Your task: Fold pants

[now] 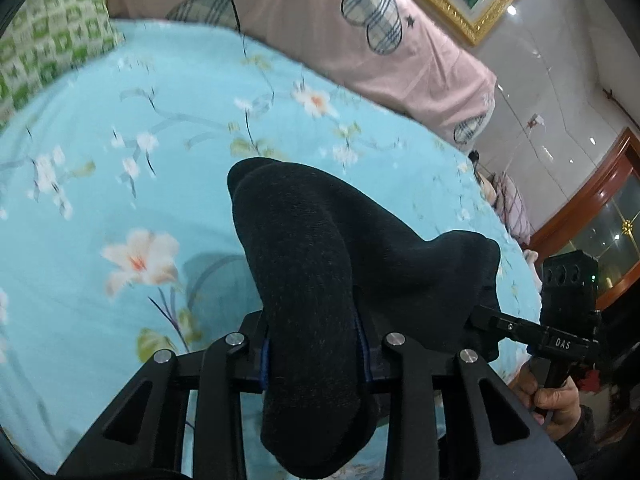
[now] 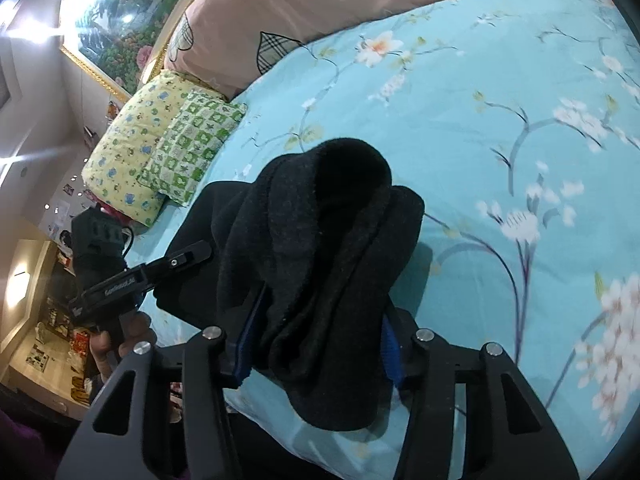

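Both grippers clench the dark pants point(image 1: 304, 280): a thick fold fills the left gripper point(image 1: 314, 356) jaws, another the right gripper point(image 2: 316, 344) jaws, above the bed point(image 1: 120, 184).

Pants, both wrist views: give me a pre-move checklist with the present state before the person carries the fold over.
1. Left tool gripping the pants: ok, dark fabric bunched between its blue pads.
2. Right tool gripping the pants: ok, fabric bunched between its pads too.
3. Both tools hold the same garment: ok, each view shows the other tool at the cloth's edge.
4. Landing area on the floral bedsheet ahead: ok, nothing lies on it.
5. Pillows away from the fold path: ok, at the bed's far edge.
6. Leg edges aligned: cannot tell, cloth is bunched.
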`<state>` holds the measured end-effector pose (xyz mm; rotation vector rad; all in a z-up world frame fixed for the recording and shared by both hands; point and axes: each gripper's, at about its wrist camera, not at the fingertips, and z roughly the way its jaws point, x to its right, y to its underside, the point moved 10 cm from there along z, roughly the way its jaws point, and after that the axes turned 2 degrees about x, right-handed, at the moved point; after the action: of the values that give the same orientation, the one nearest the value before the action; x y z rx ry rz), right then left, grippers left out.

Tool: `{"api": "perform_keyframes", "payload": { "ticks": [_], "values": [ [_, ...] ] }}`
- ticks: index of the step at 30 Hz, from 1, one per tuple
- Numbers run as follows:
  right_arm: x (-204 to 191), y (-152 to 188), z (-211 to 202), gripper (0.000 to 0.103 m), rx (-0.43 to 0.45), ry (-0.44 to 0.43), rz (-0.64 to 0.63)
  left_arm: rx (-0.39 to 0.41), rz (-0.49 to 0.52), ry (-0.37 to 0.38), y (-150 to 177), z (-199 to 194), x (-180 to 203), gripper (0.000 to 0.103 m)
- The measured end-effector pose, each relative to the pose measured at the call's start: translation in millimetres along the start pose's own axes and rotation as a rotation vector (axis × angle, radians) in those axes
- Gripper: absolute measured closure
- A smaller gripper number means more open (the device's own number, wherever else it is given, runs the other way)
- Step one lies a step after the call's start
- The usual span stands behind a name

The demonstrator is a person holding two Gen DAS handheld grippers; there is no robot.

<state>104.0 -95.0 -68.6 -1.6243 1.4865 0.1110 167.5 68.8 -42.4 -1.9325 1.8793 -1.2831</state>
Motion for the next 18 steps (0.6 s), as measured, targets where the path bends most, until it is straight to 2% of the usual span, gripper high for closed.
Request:
{"api": "perform_keyframes", "payload": {
  "ticks": [10,18],
  "values": [
    [-41.5,-52.1,26.7,0.052,-0.015,-0.044,-0.137,0.090,-0.039,-0.068,-43.4,-31.1,-27.3,0.071],
    [-49.1,-79.5,59.8,0.052,-0.063,-0.064,-0.187,0.090,-0.073,-0.113,-58.8,-24.1,-54.0,0.071]
  ]
}}
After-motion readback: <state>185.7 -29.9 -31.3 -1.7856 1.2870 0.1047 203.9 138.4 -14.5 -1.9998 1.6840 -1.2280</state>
